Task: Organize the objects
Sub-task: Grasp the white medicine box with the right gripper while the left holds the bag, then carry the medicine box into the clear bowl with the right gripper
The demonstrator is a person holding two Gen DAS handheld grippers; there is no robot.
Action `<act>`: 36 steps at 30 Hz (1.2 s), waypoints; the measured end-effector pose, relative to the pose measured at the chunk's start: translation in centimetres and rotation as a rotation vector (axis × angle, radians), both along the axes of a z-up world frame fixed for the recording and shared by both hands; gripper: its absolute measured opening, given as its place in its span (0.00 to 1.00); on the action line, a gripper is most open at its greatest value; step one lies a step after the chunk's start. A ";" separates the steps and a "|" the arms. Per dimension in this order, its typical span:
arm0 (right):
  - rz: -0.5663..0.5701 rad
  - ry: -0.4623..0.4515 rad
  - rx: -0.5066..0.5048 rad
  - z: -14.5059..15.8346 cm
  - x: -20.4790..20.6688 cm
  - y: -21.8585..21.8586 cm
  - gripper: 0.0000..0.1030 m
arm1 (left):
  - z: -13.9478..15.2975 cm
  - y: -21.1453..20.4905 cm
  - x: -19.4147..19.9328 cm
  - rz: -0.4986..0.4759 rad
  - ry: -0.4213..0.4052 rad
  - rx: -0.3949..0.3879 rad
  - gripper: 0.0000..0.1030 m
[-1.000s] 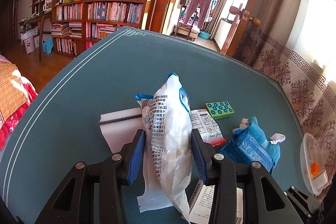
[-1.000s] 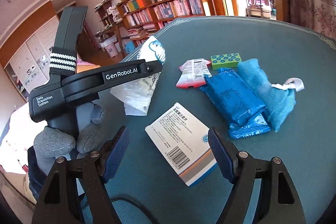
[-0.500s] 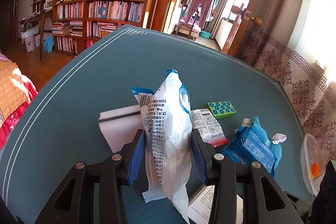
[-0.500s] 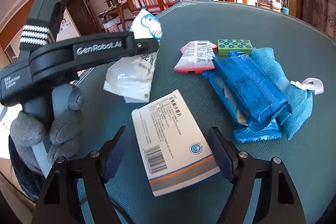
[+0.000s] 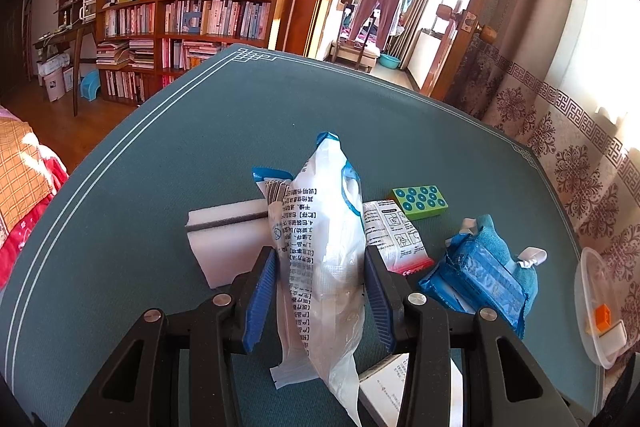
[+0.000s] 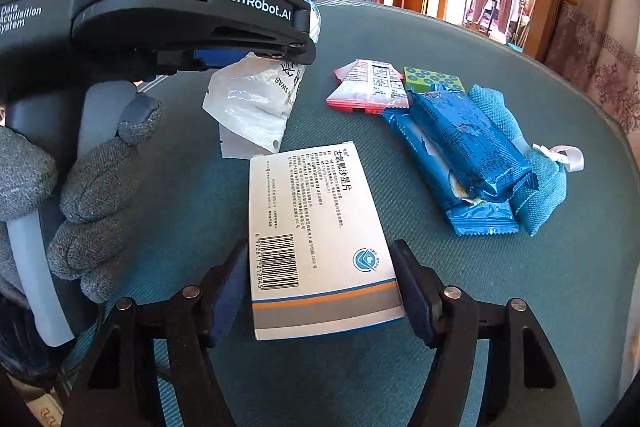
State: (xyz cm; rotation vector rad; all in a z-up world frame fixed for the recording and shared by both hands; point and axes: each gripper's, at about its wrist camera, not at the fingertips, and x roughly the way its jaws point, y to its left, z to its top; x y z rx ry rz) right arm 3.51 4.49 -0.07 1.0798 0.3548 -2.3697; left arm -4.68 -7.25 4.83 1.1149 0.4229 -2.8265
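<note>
My left gripper (image 5: 320, 267) is shut on a white and blue swab bag (image 5: 320, 247) and holds it upright above the green table; the bag also shows in the right wrist view (image 6: 256, 99). My right gripper (image 6: 320, 271) is open, its jaws on either side of a white medicine box (image 6: 316, 231) lying flat on the table. A red and white sachet (image 6: 368, 87), a green dotted block (image 6: 434, 79), blue snack packets (image 6: 460, 155) and a blue cloth pouch (image 6: 536, 179) lie to the right.
A white sponge block (image 5: 224, 239) lies on the table behind the bag at left. A clear plastic container (image 5: 600, 315) stands at the table's right edge. Bookshelves (image 5: 192, 19) and a doorway stand beyond the table's far edge.
My right gripper has moved forward, so the medicine box now lies between its jaws. My left gripper keeps hold of the swab bag and has shifted slightly.
</note>
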 end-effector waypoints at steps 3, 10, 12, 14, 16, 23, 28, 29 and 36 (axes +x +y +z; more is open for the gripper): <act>-0.004 -0.005 -0.028 0.2 0.0 0.3 0.63 | 0.0 0.1 0.1 -0.009 -0.001 0.003 0.45; -0.022 0.026 -0.103 1.8 1.2 1.7 0.63 | 0.5 0.4 0.4 -0.036 0.018 0.012 0.45; -0.030 0.039 -0.121 2.5 1.7 2.2 0.63 | 0.7 0.4 0.5 -0.040 0.027 0.012 0.45; -0.042 0.047 -0.131 2.9 2.0 2.7 0.63 | 0.8 0.6 0.6 -0.044 0.033 0.013 0.45; -0.060 0.051 -0.140 3.2 2.2 3.3 0.63 | 0.8 0.7 0.5 -0.046 0.033 0.011 0.45; -0.157 0.057 -0.177 3.8 2.9 6.4 0.63 | 1.0 1.4 0.6 -0.062 0.038 0.000 0.45; -0.228 0.069 -0.198 4.3 3.6 9.0 0.63 | 1.1 2.4 0.6 -0.082 0.035 -0.016 0.45; -0.241 0.071 -0.202 4.4 3.7 9.5 0.63 | 1.1 2.7 0.6 -0.087 0.033 -0.019 0.45; -0.335 0.090 -0.236 5.1 4.5 13.2 0.63 | 1.5 4.1 1.0 -0.121 0.029 -0.041 0.45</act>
